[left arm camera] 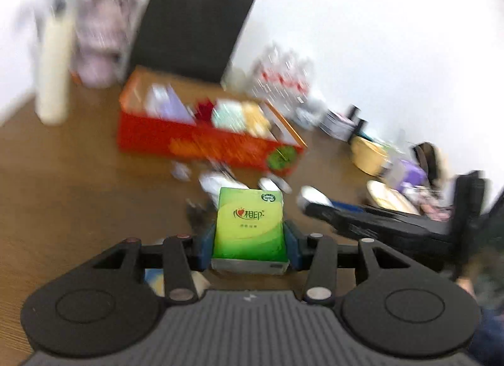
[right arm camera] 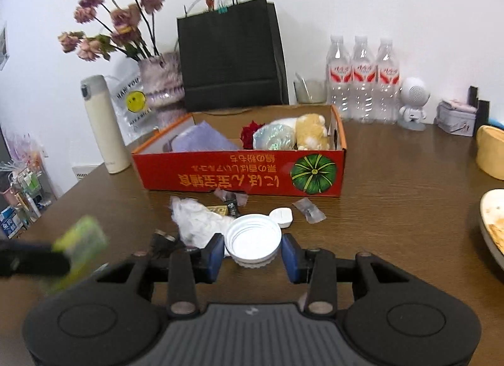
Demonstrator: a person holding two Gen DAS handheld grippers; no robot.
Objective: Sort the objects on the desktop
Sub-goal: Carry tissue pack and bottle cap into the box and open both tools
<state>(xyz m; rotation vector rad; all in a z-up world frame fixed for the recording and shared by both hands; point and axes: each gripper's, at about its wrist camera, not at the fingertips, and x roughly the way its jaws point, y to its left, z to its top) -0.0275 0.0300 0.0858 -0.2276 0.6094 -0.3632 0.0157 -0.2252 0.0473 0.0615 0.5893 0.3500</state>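
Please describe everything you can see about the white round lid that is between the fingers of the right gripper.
The white lid is round, looks like plastic, and lies with its open side up, showing ringed steps inside and a ribbed outer edge. It sits between the blue pads of the right gripper, which press on its two sides, in front of the red box. Whether it rests on the table cannot be told.
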